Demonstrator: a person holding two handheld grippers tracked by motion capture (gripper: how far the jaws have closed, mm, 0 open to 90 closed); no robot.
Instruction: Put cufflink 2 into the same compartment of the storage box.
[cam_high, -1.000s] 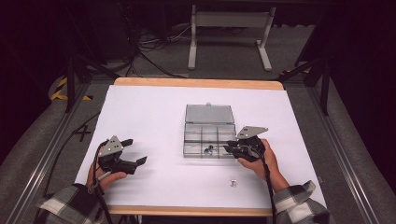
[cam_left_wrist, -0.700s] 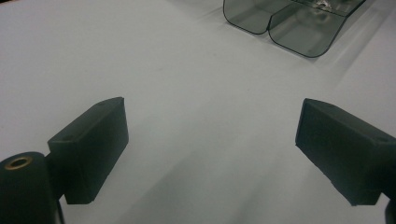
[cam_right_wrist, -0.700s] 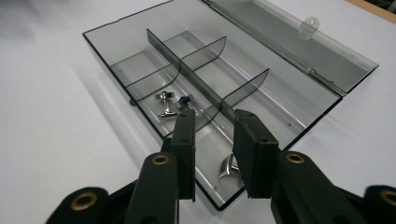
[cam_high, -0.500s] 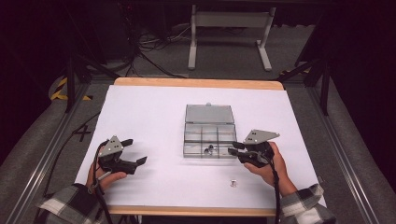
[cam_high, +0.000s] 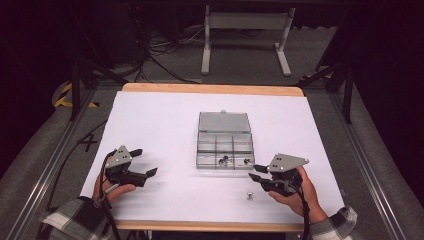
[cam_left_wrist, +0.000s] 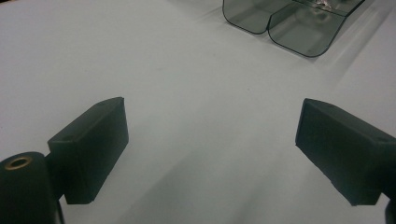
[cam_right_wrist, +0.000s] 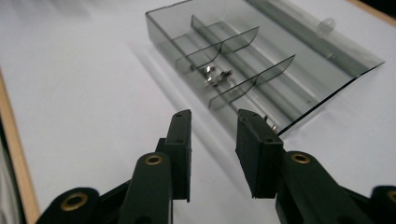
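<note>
A: Table (cam_high: 165, 125)? White top, wood edge at the far and near sides.

B: Yes. A clear plastic box (cam_high: 224, 145) sits near the middle, lid open and lying flat on the far side. It has dividers inside.

A: Contents?

B: Small metal parts (cam_high: 223, 160) in the near row, middle compartment, and one more (cam_high: 246, 160) in the near right compartment. Too small to say what they are. The right gripper view shows the shiny bits (cam_right_wrist: 214, 74) between two dividers.

A: Anything loose?

B: One small metal piece (cam_high: 249, 196) on the table, in front of the box, just left of the right gripper (cam_high: 256, 172).

A: Right gripper state?

B: Jaws parted by a narrow gap, nothing between them, pointing left, near the box's right front corner. Hand (cam_high: 295, 192) wraps it from below.

A: Left gripper (cam_high: 144, 161)?

B: Jaws spread wide, empty, above bare table, well left of the box. The box's corner (cam_left_wrist: 289, 21) shows at the top of its own view.

A: Sleeves?

B: Plaid, both arms.
</note>
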